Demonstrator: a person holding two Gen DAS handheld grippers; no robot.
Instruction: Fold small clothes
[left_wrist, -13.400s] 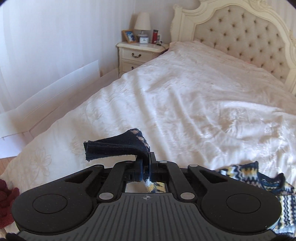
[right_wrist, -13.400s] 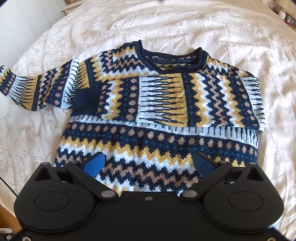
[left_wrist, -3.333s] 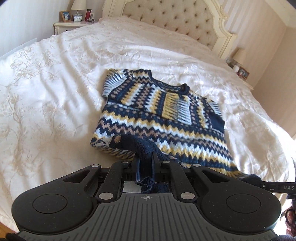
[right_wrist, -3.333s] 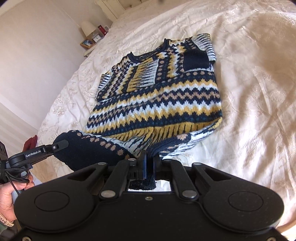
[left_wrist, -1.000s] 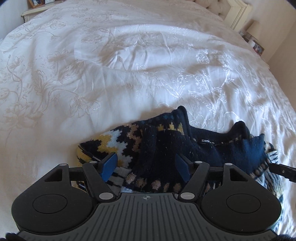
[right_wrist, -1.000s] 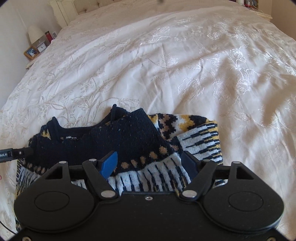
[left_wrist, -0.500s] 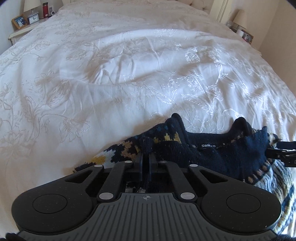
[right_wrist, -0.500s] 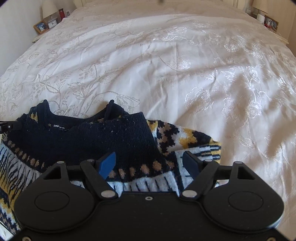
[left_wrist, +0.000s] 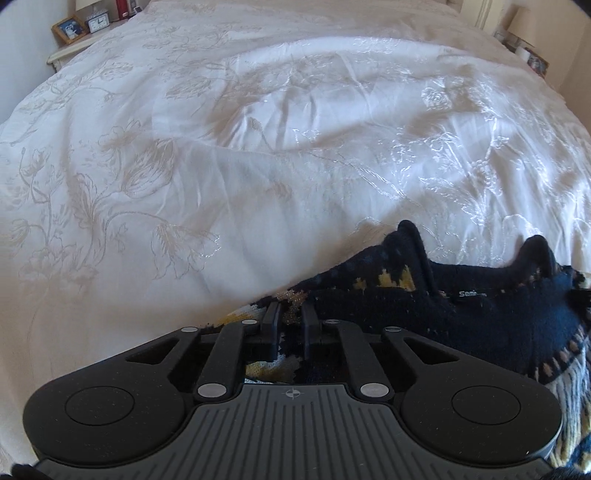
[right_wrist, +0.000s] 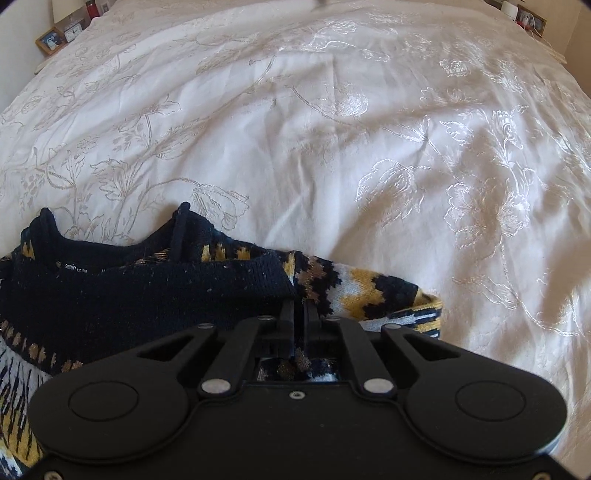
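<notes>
A folded knit sweater (left_wrist: 498, 314), navy with yellow, tan and white zigzags, lies on the white bed cover at the near edge. Its neckline and label face up. My left gripper (left_wrist: 291, 308) holds the sweater's left end. A thick fold of knit fills the narrow gap between its fingers, and the jaws are opening slightly. In the right wrist view the sweater (right_wrist: 129, 295) spreads to the left. My right gripper (right_wrist: 298, 308) is shut on its right end, where the navy layer meets the patterned layer.
The embroidered white bed cover (left_wrist: 258, 147) stretches far ahead of both grippers. A nightstand with a photo frame (left_wrist: 70, 29) and a clock (left_wrist: 98, 23) stands at the far left. Small items (right_wrist: 528, 18) sit at the far right corner.
Both grippers stood open over the sweater a second ago. The left closed on its left end, then widened a little. The right shifted sideways and closed on the right end.
</notes>
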